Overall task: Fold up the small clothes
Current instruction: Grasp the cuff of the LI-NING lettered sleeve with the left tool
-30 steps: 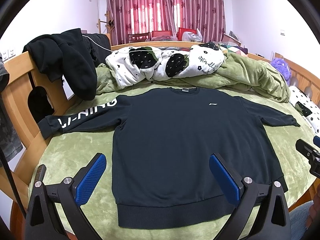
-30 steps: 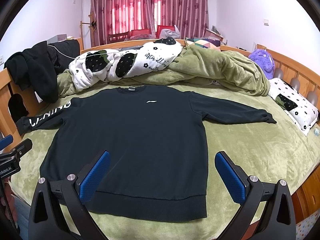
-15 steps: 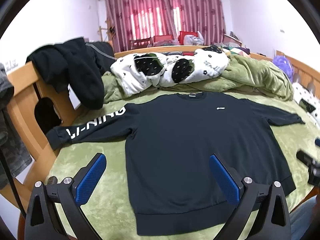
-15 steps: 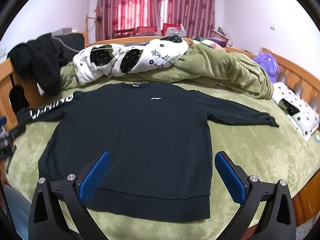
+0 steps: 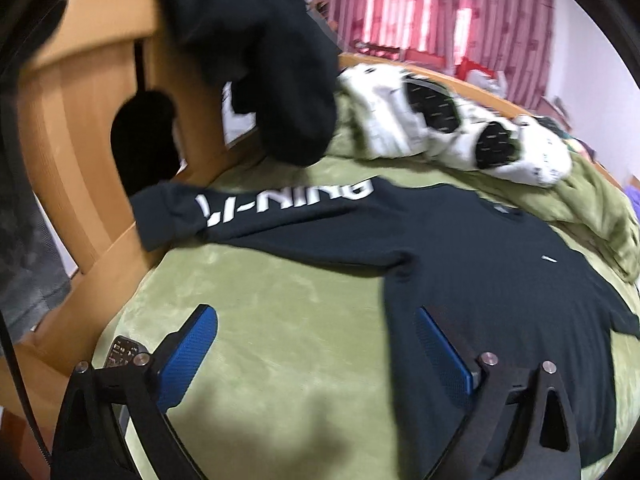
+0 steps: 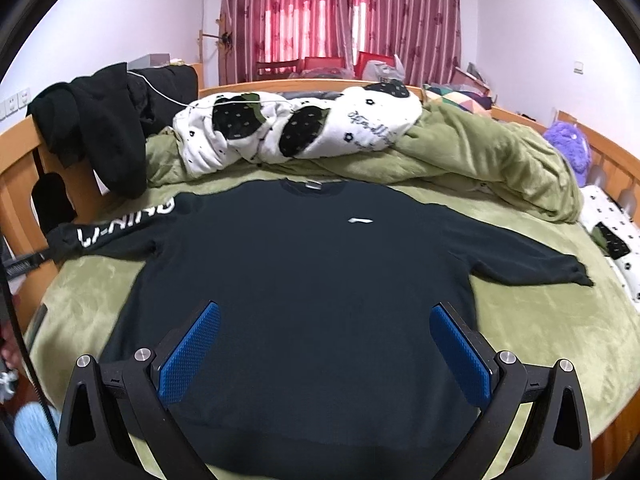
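Currently the dark sweatshirt (image 6: 304, 280) lies flat and face up on the green blanket (image 6: 532, 332), collar away from me, both sleeves spread out to the sides; no fold made yet. Lettered sleeve (image 5: 276, 208) runs toward the wooden bed frame (image 5: 80, 120), its cuff lying at the mattress edge. My left gripper (image 5: 316, 344) hangs just beside the garment's left side seam, jaws wide, one blue pad over bare blanket, the other over the cloth, nothing held. My right gripper (image 6: 324, 344) hangs above the lower body panel, jaws wide, empty. Judgement: sleeve fold comes first. Risks: pinching the plush blanket along with the sleeve would drag the bedding and wrinkle the body panel; a shallow bite on the thick knit could slip mid-swing. Black jacket (image 5: 256, 60) draped on the frame hangs near the lettered sleeve and might snag. Small dark device (image 5: 124, 350) sits at the blanket's edge by my left finger; a careless sweep could knock it.
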`<state>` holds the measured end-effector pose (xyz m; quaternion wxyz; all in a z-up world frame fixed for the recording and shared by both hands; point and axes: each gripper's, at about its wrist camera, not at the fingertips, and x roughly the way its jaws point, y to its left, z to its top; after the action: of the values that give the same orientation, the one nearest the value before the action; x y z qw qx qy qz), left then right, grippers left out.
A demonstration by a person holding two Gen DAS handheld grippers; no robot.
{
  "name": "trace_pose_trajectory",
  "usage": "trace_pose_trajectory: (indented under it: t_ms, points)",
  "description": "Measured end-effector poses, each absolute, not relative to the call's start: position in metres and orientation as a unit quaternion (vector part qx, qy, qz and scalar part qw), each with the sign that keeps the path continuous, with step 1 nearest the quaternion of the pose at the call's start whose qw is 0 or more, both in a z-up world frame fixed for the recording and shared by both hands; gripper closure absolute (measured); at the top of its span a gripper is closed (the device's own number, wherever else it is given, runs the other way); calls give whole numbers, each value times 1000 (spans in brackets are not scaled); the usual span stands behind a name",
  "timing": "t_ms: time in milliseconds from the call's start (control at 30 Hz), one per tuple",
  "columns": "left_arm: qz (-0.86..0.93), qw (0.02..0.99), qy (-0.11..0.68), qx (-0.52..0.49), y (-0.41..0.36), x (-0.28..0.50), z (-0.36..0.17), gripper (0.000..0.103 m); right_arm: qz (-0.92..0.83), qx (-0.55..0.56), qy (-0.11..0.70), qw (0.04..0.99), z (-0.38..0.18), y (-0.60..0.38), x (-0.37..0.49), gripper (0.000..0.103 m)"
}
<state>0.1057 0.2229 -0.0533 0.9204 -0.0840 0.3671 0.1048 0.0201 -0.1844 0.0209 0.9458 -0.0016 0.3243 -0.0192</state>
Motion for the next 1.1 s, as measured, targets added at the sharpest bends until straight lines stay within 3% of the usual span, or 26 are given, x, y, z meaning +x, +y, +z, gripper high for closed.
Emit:
trace_pose_trajectory:
  t_ms: [167, 400, 633, 733, 867, 933, 1000, 1100]
  points:
    - [136, 912, 379, -80, 257, 144, -89, 6, -7, 10, 336, 942, 1, -170, 61, 0]
    - [146, 900, 399, -97, 295, 204, -137, 19, -14, -11, 354, 935, -34, -163, 96, 0]
    - [159, 887, 394, -181, 335, 255, -161, 20, -40, -29, 370, 928, -55, -174, 109, 0]
    - [177, 873, 415, -186, 344, 273, -177, 35, -47, -39, 377, 924, -60, -177, 113, 0]
    - [189, 870, 415, -185, 349, 284, -188, 38, -49, -54, 379, 923, -63, -177, 120, 0]
    - [192, 872, 413, -179, 349, 291, -187, 47, -45, -56, 378, 923, -63, -177, 123, 0]
    - [200, 872, 415, -166, 349, 296, -185, 82, -44, -57, 375, 924, -64, -176, 124, 0]
    - [201, 872, 423, -145, 346, 306, -177, 96, -43, -53, 371, 926, -67, -178, 121, 0]
